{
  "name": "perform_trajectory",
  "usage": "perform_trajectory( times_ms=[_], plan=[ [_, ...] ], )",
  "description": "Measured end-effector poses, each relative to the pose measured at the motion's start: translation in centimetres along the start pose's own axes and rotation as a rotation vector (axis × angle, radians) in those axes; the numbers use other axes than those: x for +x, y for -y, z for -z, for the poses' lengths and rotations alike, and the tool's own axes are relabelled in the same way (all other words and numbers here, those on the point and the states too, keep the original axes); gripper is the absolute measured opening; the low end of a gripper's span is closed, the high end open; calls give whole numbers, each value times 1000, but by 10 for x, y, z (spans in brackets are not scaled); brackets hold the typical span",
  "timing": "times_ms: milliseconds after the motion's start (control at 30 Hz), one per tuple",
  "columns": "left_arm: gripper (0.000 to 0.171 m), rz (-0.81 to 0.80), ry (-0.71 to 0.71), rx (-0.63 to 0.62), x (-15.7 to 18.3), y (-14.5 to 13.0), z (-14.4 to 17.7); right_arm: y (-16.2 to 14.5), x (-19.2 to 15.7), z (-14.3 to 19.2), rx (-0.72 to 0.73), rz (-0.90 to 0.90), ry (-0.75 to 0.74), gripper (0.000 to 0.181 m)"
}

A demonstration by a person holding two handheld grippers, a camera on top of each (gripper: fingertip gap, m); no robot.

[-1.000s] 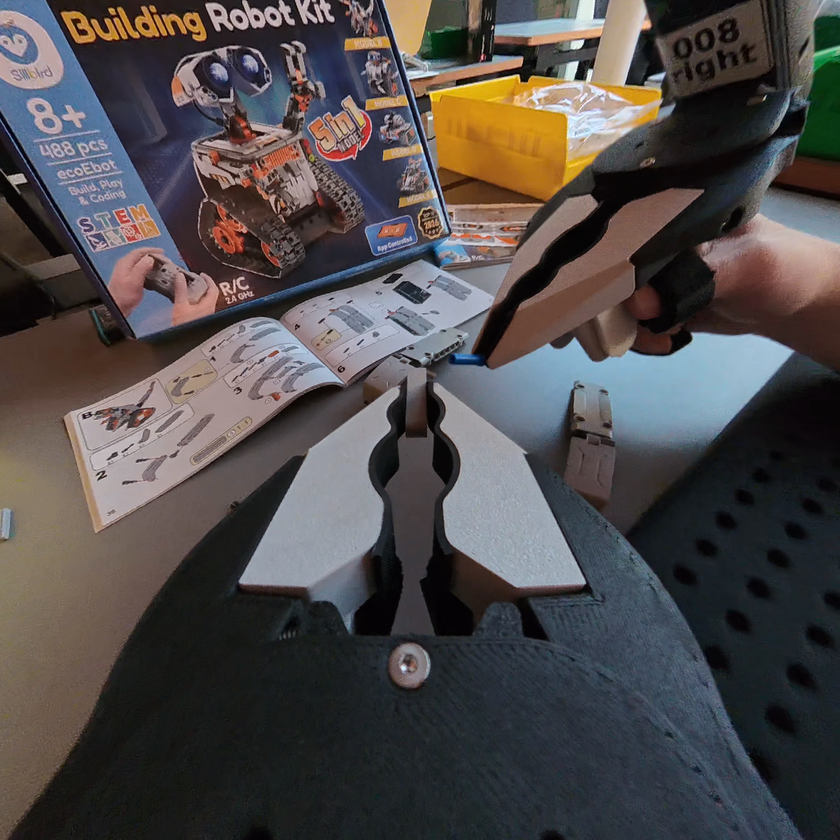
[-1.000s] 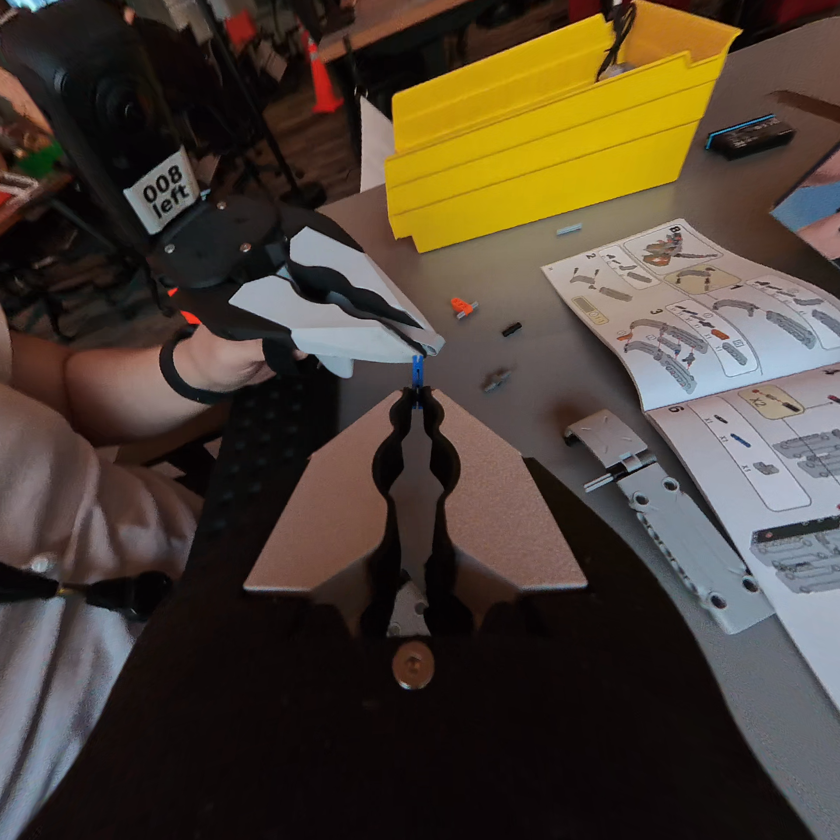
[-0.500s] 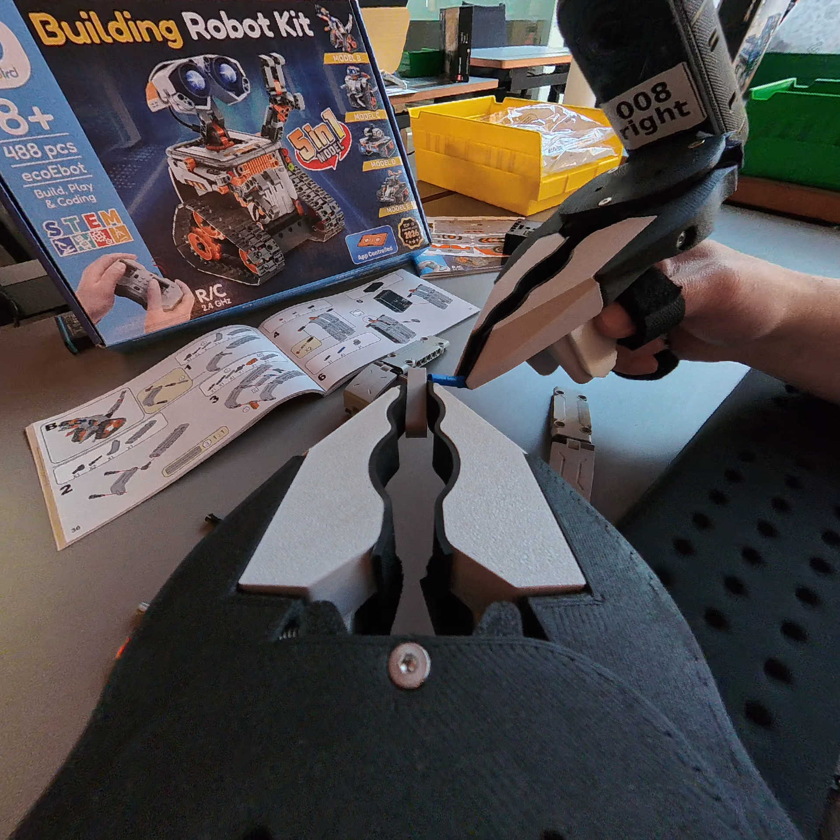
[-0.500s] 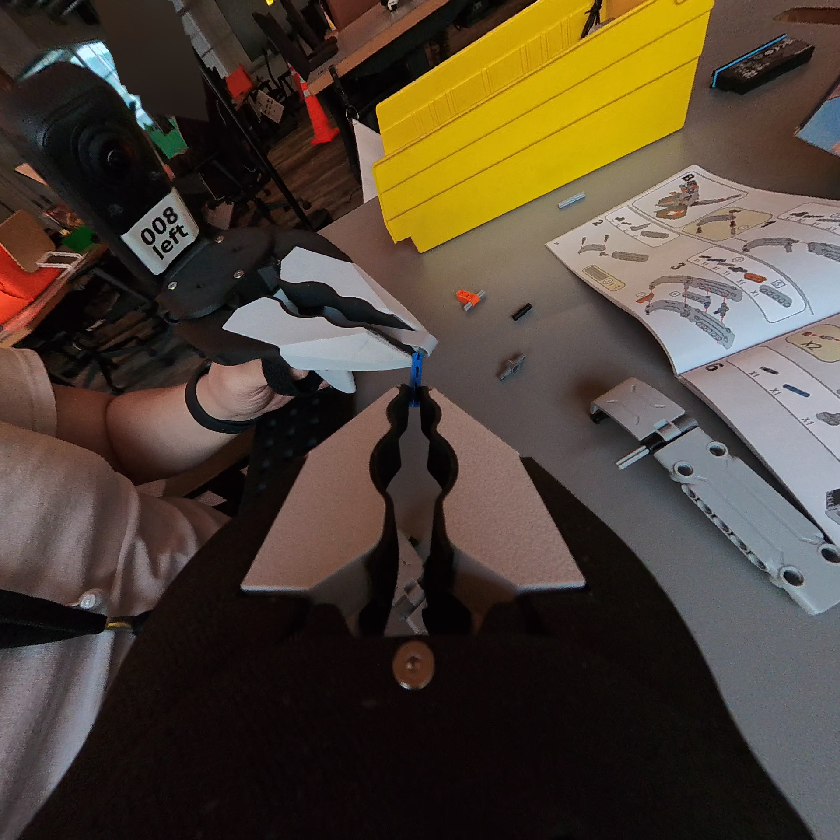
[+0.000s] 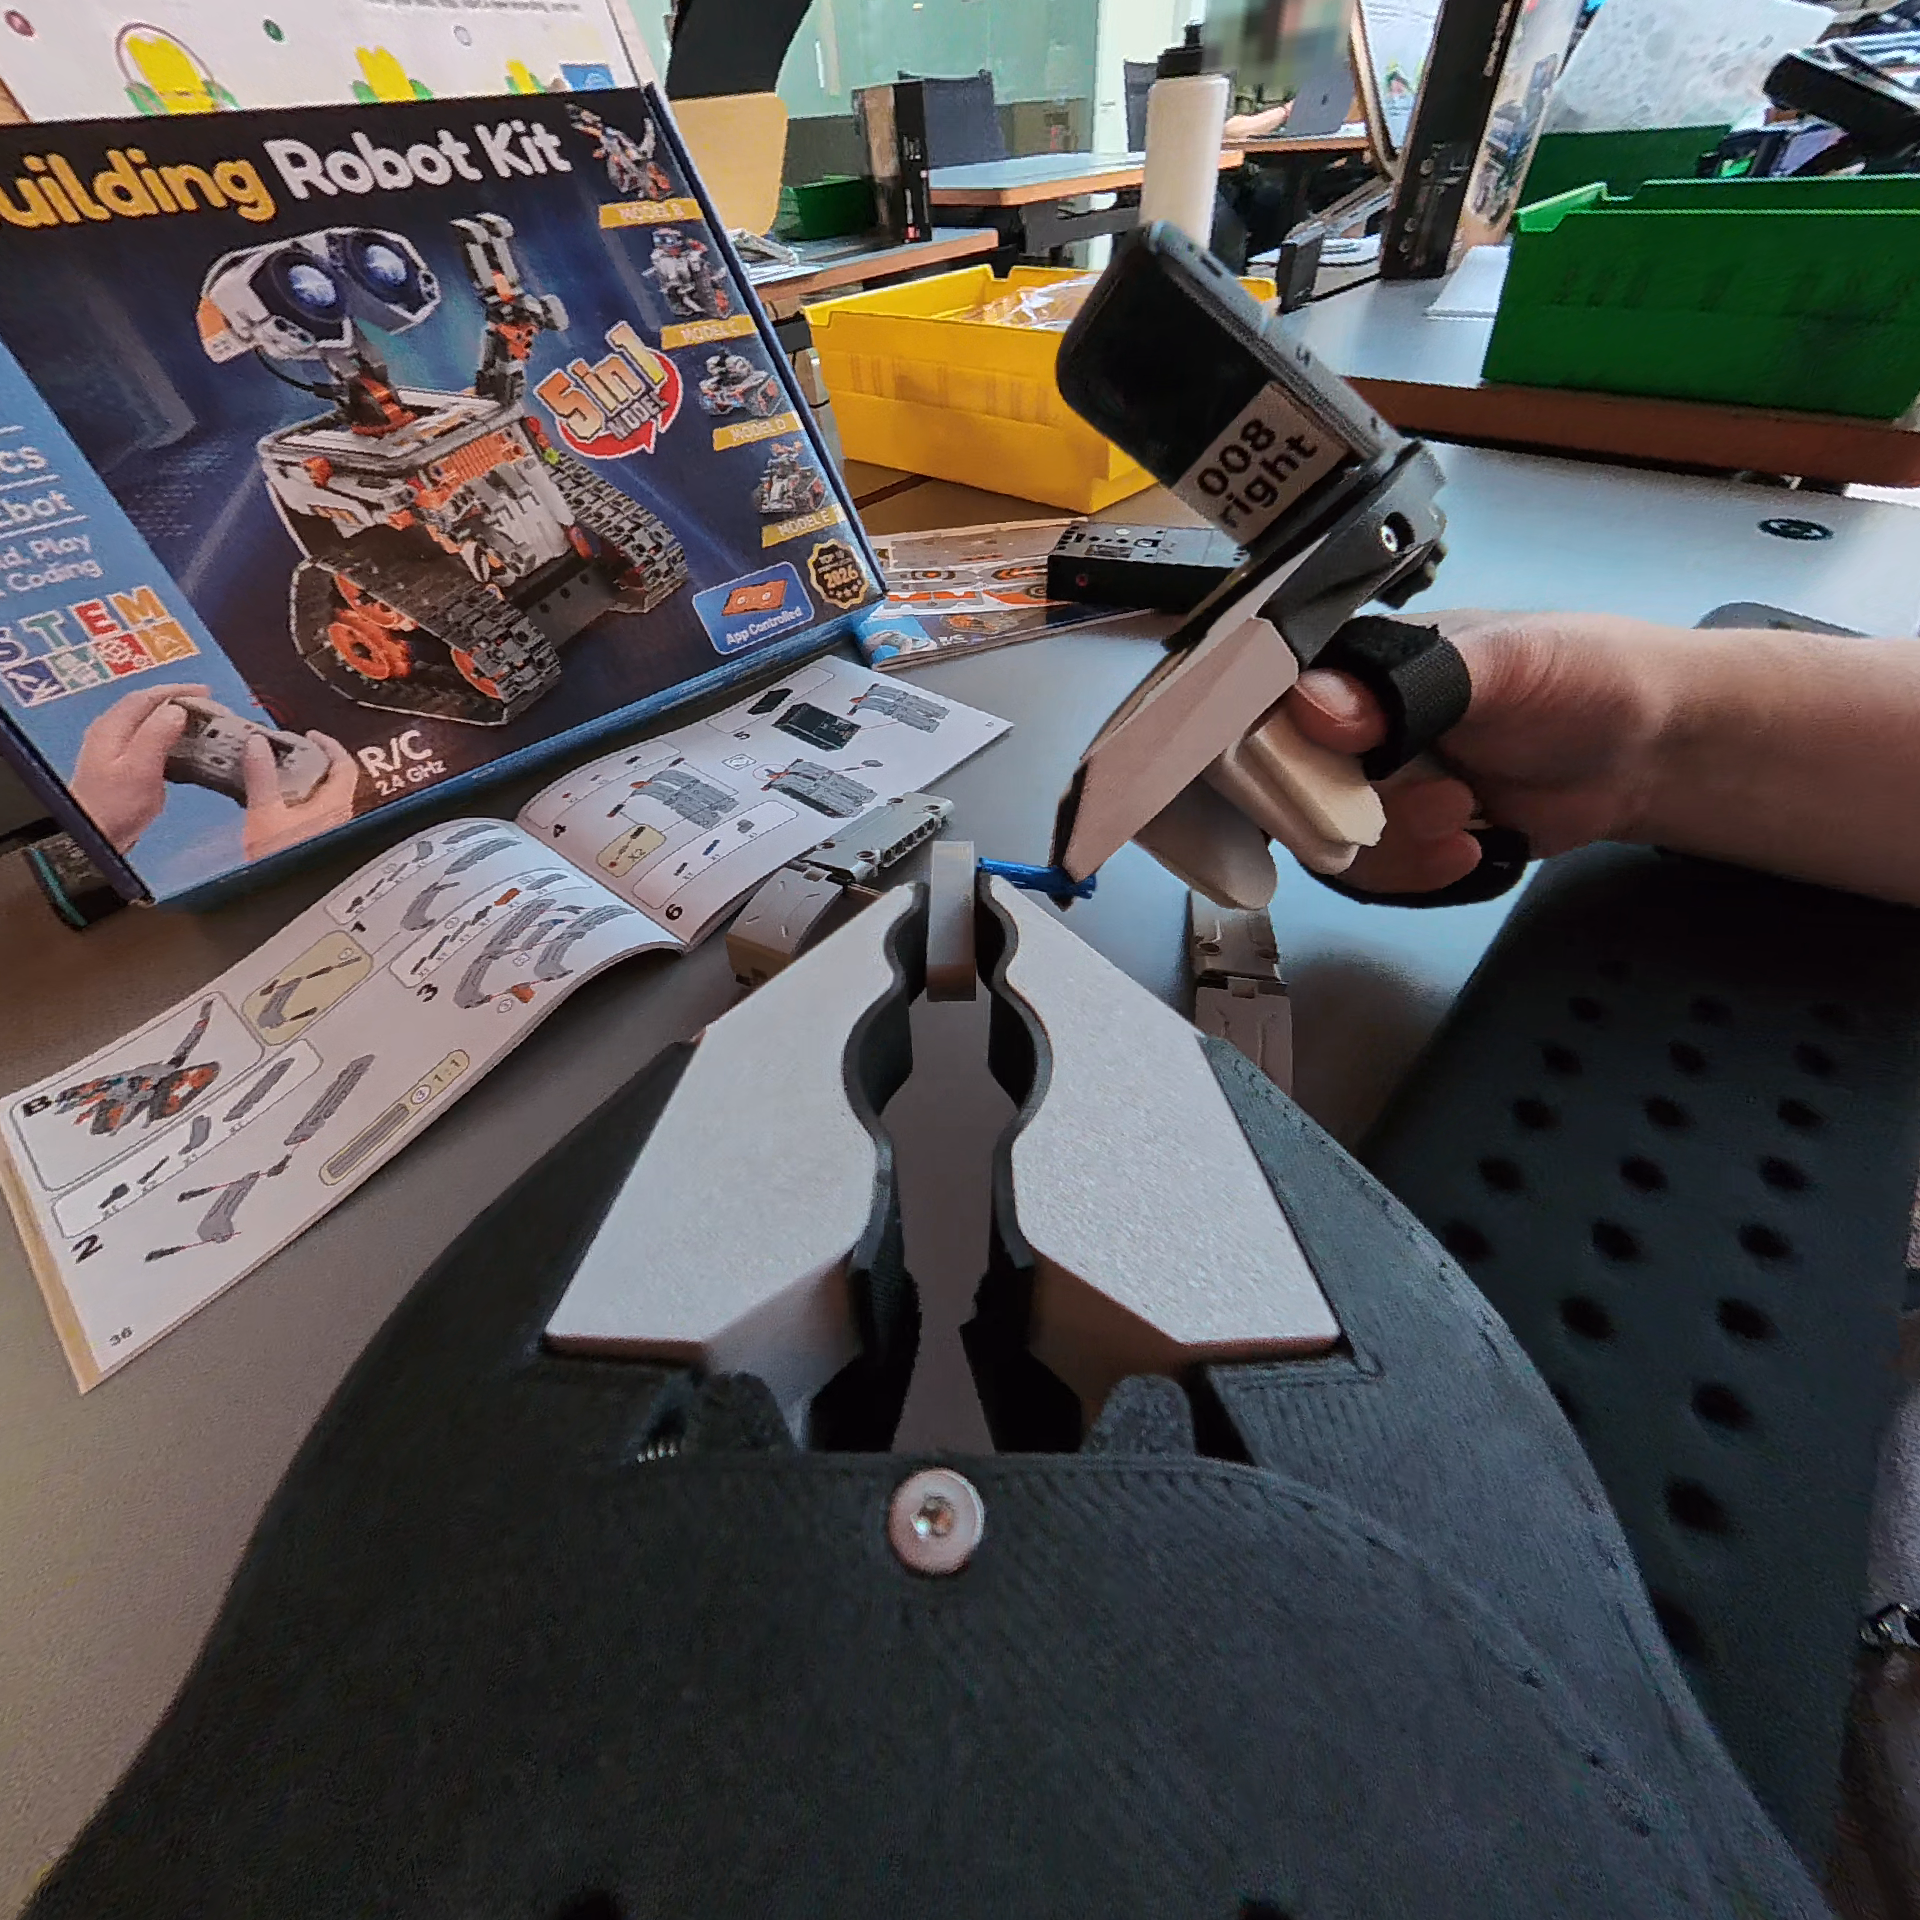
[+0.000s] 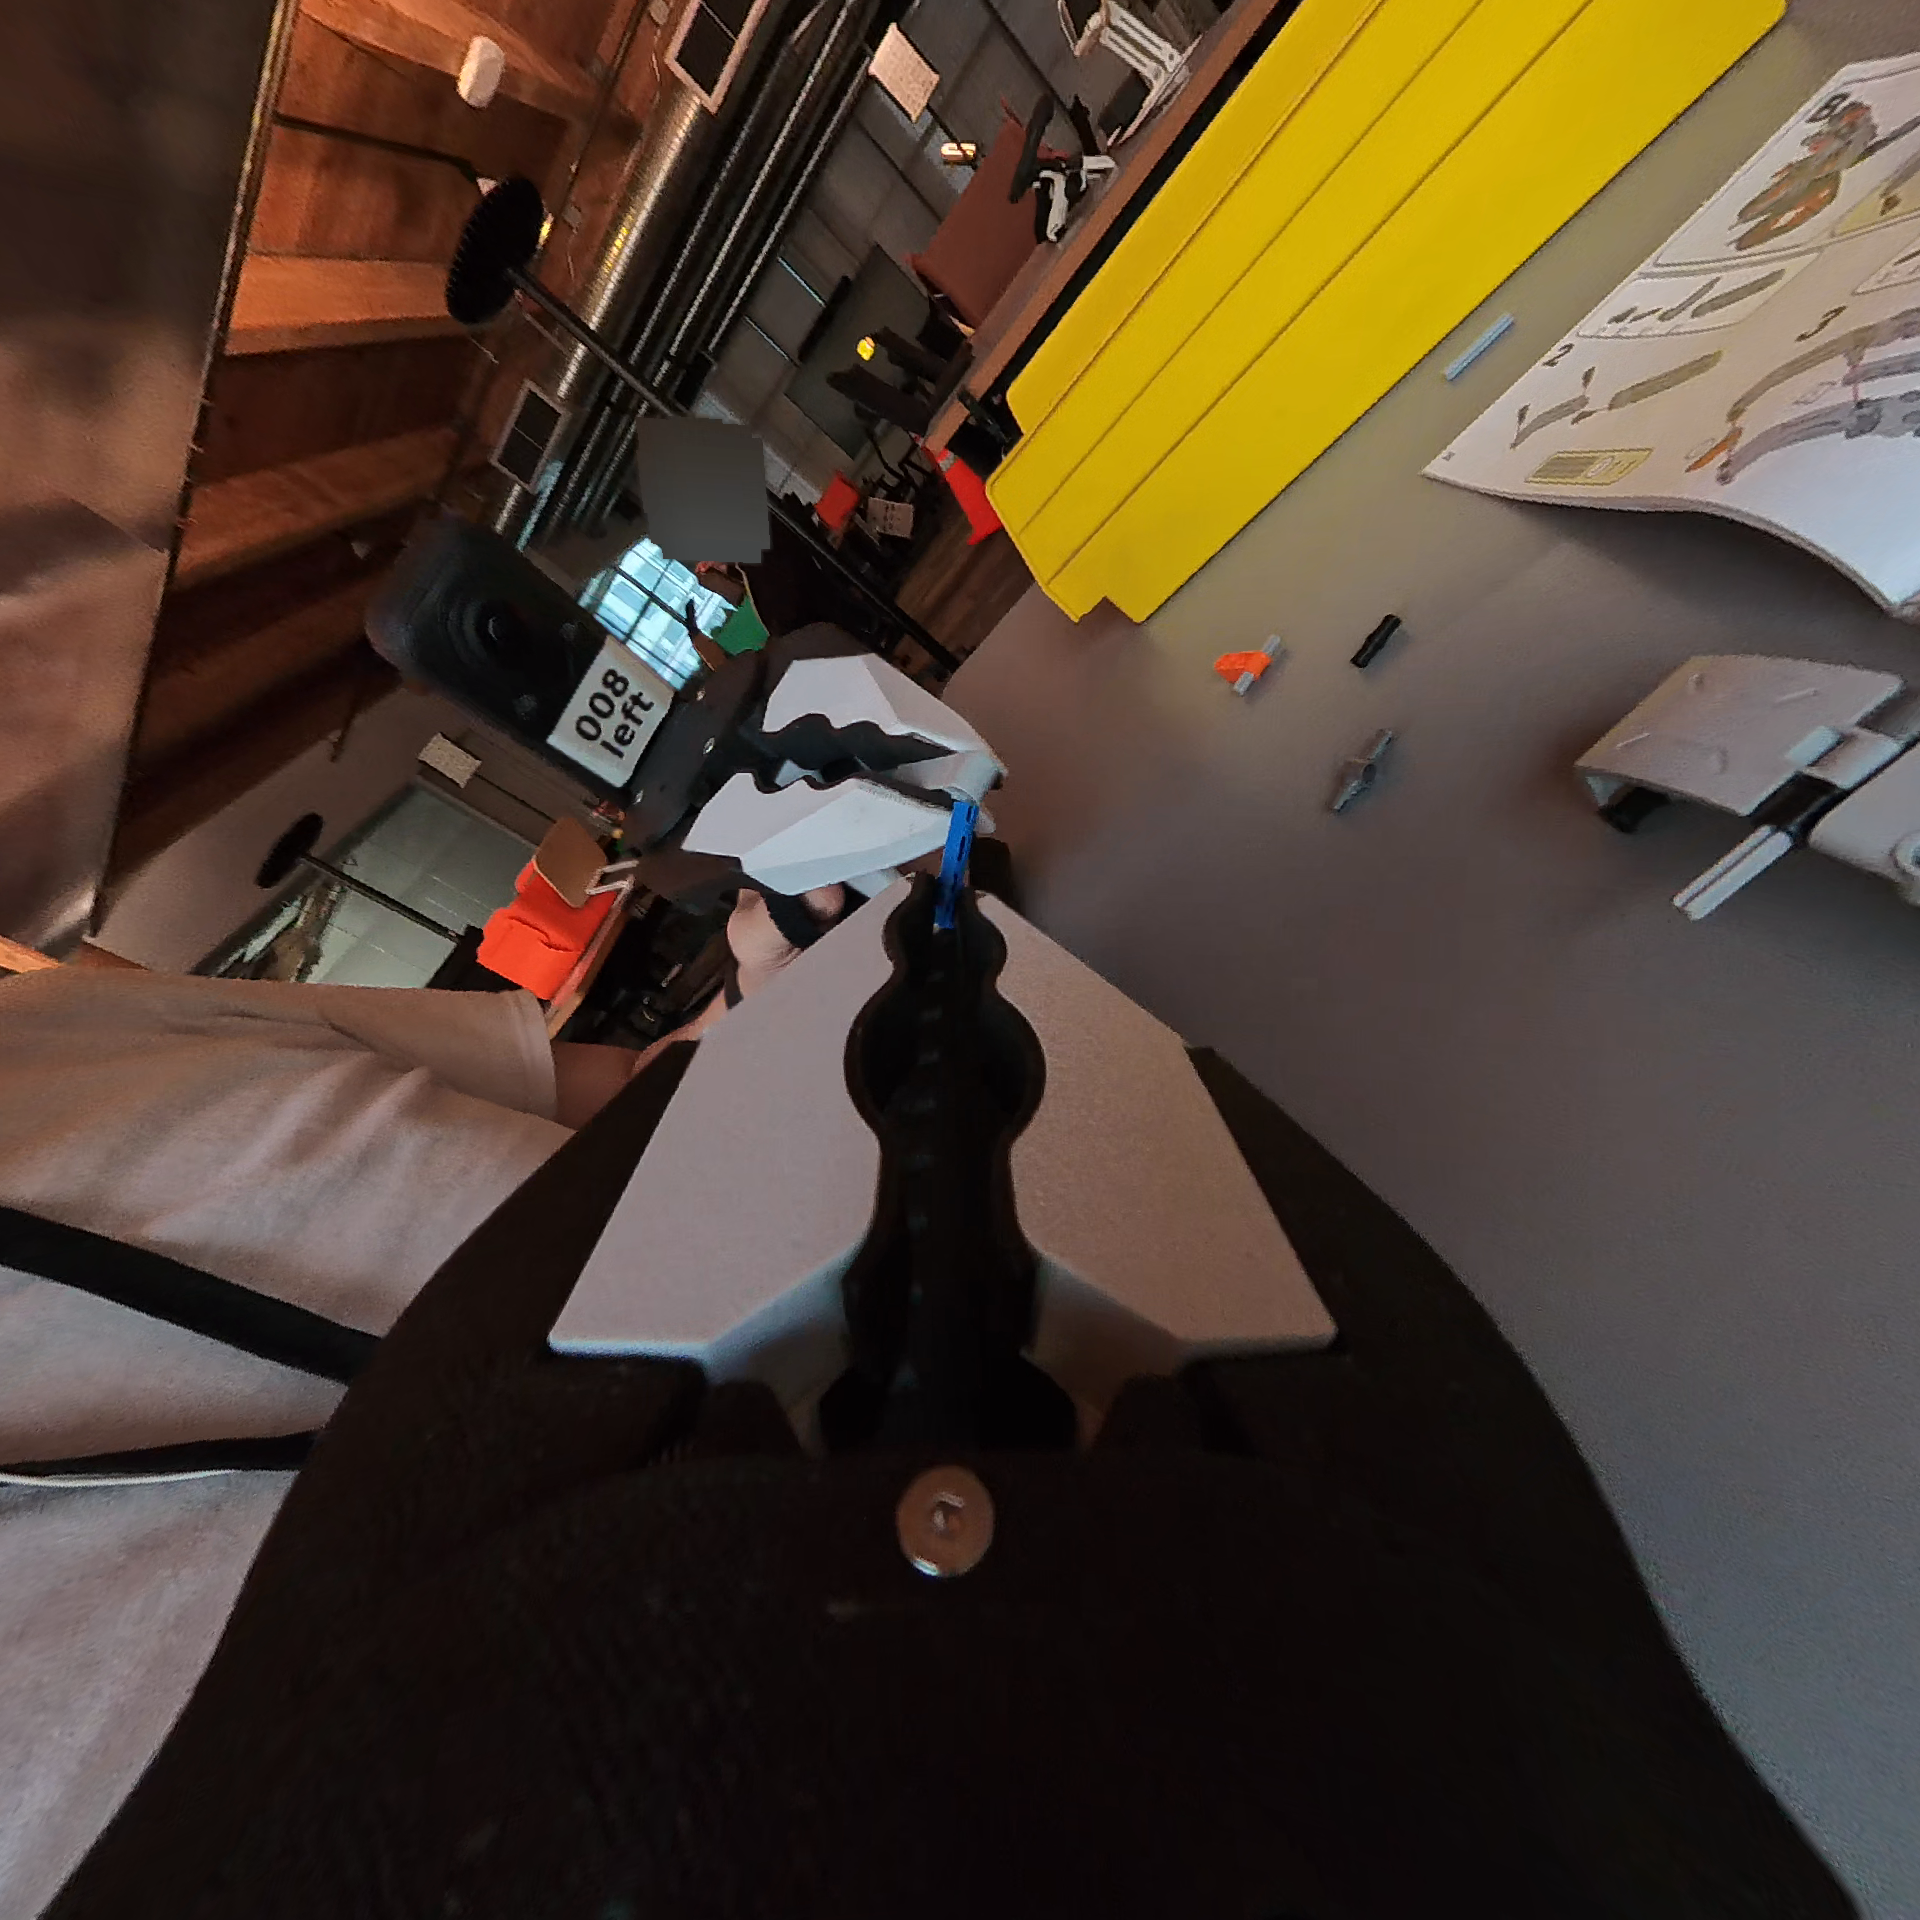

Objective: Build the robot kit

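Note:
My left gripper (image 5: 951,914) is shut on a small grey building piece (image 5: 951,935) that stands up between its tips. My right gripper (image 6: 948,914) is shut on a thin blue pin (image 6: 956,862). In the left wrist view the right gripper (image 5: 1070,868) comes in from the right, and the blue pin (image 5: 1023,876) reaches sideways to the grey piece. In the right wrist view the left gripper (image 6: 971,795) sits just beyond my tips, the pin's far end against it. Both are held above the grey table (image 5: 208,1455).
An open instruction booklet (image 5: 416,935), a robot kit box (image 5: 364,468) and a yellow bin (image 5: 966,395) lie behind. Grey parts (image 5: 1242,987) (image 6: 1745,748) and small loose pieces (image 6: 1247,665) lie on the table. A black perforated mat (image 5: 1662,1195) is at the right. Both grippers' tips are close together, under 4 cm apart.
The right gripper has rolled steeply, so its view is tilted, and has swung lower and farther right in the left view. The blue pin stays against the grey piece. Both grips are unchanged.

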State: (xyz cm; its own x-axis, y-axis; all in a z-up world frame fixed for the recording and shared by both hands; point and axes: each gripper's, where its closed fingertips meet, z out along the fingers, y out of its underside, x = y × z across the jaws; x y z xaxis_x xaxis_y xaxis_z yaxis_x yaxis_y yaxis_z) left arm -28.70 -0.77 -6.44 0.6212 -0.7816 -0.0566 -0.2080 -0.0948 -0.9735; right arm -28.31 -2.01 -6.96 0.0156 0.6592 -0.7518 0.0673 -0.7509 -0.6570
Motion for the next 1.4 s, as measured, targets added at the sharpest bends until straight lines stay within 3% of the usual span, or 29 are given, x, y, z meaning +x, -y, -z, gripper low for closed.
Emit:
perform_trajectory(
  times_ms=[267, 800, 1033, 1400],
  plan=[
    [6, -51, -102, 23, 12, 1, 6, -9, -10, 2, 41, -151, 144, 2],
    [6, -125, -76, -11, 13, -7, 3, -11, -4, 3, 61, -222, 160, 2],
    [6, -179, 46, -73, 4, -14, -5, -8, 8, 2, 112, -182, 55, 3],
    [7, -164, 113, -181, -5, -28, -11, -8, 28, 0, 106, 42, -235, 2]
  ],
)
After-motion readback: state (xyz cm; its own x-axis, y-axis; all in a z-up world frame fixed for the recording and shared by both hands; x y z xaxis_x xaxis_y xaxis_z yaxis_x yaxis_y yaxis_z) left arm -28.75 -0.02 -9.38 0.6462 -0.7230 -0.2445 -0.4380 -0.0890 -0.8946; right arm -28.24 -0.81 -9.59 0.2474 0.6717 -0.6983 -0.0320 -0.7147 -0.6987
